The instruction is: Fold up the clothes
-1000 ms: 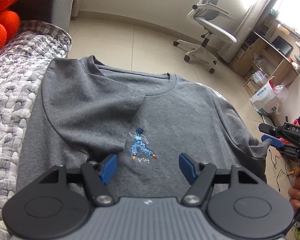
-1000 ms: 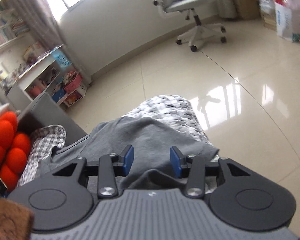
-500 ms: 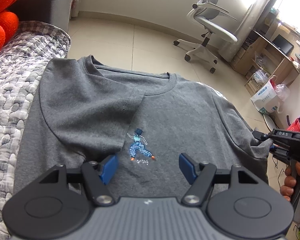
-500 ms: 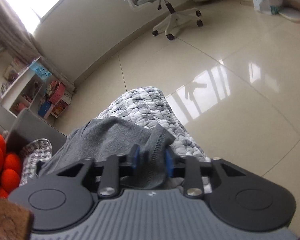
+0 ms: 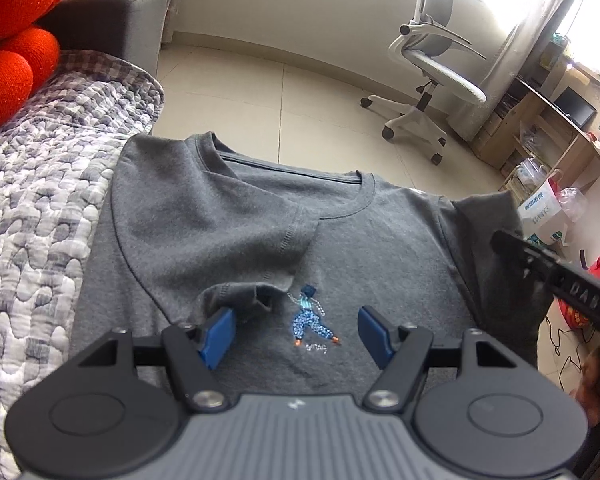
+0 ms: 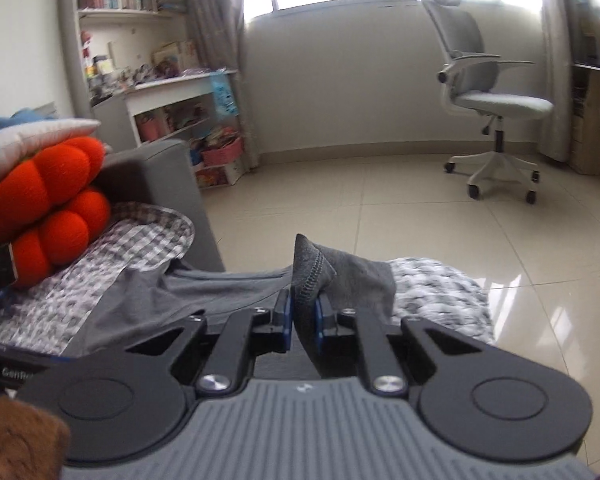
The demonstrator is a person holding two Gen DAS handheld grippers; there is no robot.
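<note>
**Right hand-held gripper clamped, left one spread wide**

The left hand-held gripper [image 5: 294, 330] pointed steeply downward, its two blue pads [image 5: 219, 335] standing wide apart with nothing pinched between them. The right hand-held gripper [image 6: 302, 312] pointed more shallowly, and its jaws were closing, the pads pressed on a raised fold of grey sleeve [image 6: 312, 276] that stood up between them. In the left wrist view the right tool reached in from the right edge, and the person's hand [image 5: 598, 384] gripped its handle, fingers curled round it, blurred at the frame's edge.
</note>
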